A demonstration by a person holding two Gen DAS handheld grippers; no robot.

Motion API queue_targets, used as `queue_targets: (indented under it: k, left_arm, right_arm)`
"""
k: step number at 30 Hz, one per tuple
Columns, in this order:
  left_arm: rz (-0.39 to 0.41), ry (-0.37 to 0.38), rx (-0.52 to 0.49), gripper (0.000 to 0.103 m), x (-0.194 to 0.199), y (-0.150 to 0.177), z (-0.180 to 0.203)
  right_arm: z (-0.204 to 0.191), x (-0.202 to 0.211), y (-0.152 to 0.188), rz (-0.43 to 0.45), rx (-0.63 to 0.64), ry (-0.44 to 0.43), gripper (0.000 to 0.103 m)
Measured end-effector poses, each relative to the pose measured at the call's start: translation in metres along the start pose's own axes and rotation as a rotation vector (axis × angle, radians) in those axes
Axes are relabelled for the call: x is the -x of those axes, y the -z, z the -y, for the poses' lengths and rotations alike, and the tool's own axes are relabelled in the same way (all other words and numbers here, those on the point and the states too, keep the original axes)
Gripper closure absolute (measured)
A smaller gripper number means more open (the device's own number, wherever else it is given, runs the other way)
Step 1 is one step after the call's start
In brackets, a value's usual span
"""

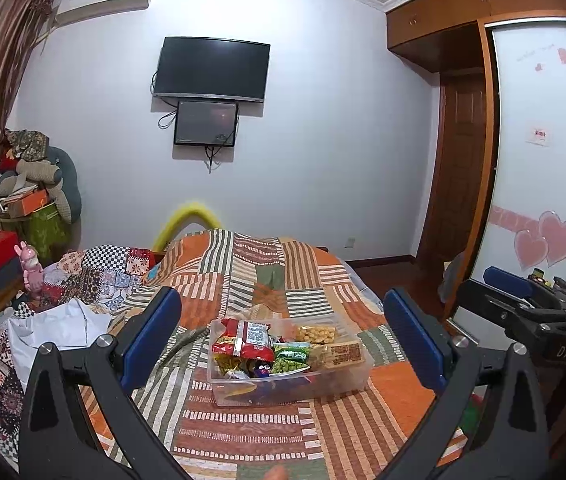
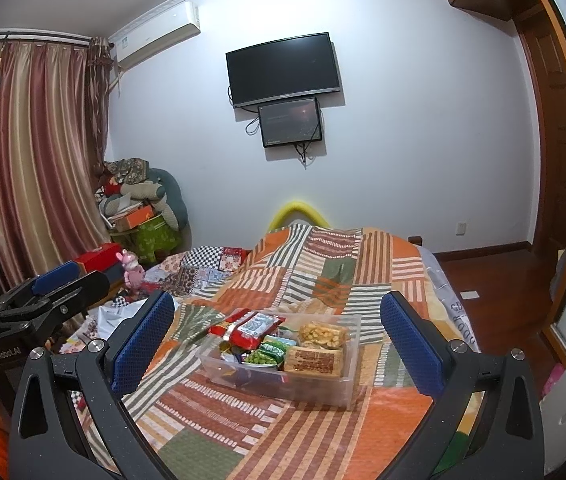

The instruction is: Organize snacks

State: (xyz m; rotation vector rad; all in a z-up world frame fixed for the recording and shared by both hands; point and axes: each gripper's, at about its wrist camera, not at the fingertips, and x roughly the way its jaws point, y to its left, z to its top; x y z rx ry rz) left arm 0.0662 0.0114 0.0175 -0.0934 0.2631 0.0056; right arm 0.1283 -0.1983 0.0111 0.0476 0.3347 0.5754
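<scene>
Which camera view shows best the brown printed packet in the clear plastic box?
The right wrist view: the brown packet shows its whole printed face. In the left wrist view it lies at an angle, partly behind the clear box wall.

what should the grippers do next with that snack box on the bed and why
Probably bring one gripper, say the right gripper, forward and down toward the red packet lying on top of the clear box. Both grippers are open, empty and short of the box, the left gripper too, and the red packet is the most exposed snack.
</scene>
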Motion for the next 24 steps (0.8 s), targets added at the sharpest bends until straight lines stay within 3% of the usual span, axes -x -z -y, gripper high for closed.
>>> queue_targets:
  k: [24]
  left_arm:
    - [0.002, 0.005, -0.027, 0.000, 0.0013, 0.0025, 0.0062]
  right_arm:
    - [0.0002, -0.0035, 0.0038, -0.012, 0.006, -0.002, 0.000]
